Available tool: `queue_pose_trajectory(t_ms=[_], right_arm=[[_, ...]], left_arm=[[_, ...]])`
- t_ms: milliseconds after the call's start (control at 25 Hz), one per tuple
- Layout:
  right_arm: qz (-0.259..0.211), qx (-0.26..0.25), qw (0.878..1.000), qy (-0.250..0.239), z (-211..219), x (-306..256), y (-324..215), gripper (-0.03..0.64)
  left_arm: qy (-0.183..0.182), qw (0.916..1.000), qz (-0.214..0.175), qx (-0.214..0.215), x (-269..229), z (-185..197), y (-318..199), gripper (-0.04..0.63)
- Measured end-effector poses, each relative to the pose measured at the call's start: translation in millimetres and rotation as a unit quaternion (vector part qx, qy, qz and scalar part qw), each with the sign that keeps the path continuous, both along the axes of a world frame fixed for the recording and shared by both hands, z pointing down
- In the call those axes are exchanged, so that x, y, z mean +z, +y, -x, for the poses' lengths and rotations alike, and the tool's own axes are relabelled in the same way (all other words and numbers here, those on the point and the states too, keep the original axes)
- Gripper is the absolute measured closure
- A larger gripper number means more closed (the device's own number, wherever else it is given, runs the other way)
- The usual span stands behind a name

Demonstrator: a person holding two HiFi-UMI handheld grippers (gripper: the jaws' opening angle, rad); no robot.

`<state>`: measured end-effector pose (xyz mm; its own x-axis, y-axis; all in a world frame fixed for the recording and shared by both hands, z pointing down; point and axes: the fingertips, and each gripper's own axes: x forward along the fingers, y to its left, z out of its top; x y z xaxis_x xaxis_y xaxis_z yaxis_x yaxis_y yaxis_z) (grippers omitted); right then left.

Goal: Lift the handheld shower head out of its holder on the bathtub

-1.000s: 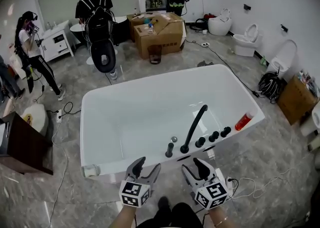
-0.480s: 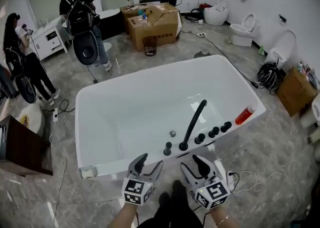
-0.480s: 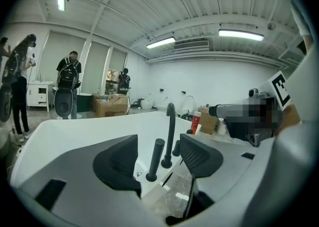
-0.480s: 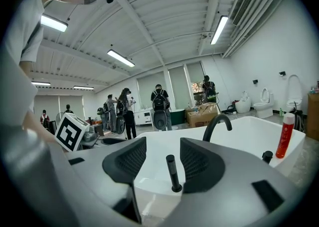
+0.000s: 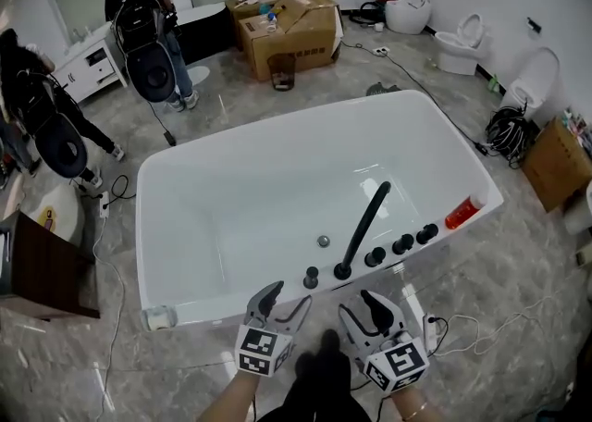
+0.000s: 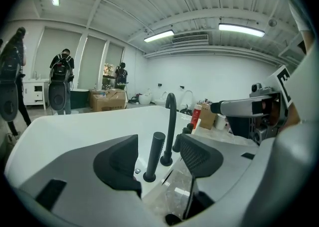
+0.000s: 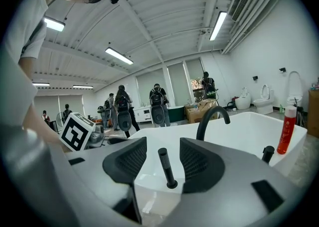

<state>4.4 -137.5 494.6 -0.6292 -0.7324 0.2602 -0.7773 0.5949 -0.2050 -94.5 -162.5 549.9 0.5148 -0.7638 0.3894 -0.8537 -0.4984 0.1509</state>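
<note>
A: Where do things stand?

B: The white bathtub (image 5: pixel 277 131) takes up most of the head view. Both grippers hang short of its near rim. The left gripper (image 5: pixel 285 300) and the right gripper (image 5: pixel 361 309) each have their jaws spread, with nothing in them. The handheld shower head (image 5: pixel 311 276) stands upright in its holder (image 5: pixel 311 285) on that near rim, just left of the tall spout (image 5: pixel 363 230) — untouched.

A: So the reach is the step in hand. How would you take it?

B: I'd judge the right gripper to be better lined up. Its own view frames the shower head in the gap between its jaws, though well ahead. Come in level, set the pads (image 7: pixel 128 161) either side of the upper shaft and close square. Then draw straight up along the shaft — a sideways tug could bind it in the holder. Mind the spout close beside it.

A: And how will it handle?

B: The bathtub looks glossy and smooth, with a broad flat rim. The spout is a black tube curved over at the top. The shower head is a slim black cylinder, flat-topped, seated in a small round holder. It is narrow and smooth, so it will likely slip unless the ribbed pads meet it squarely.
</note>
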Motion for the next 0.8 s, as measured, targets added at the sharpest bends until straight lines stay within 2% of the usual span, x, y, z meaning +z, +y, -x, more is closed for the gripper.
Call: queue_pose_trajectory(t_ms=[800], right_arm=[[0.051, 0.014, 0.999, -0.001, -24.4, 87.5, -38.9, 0.428]], left_arm=[[-0.028, 0.9972, 0.061, 0.033, 120.6, -38.6, -73.4, 0.322]])
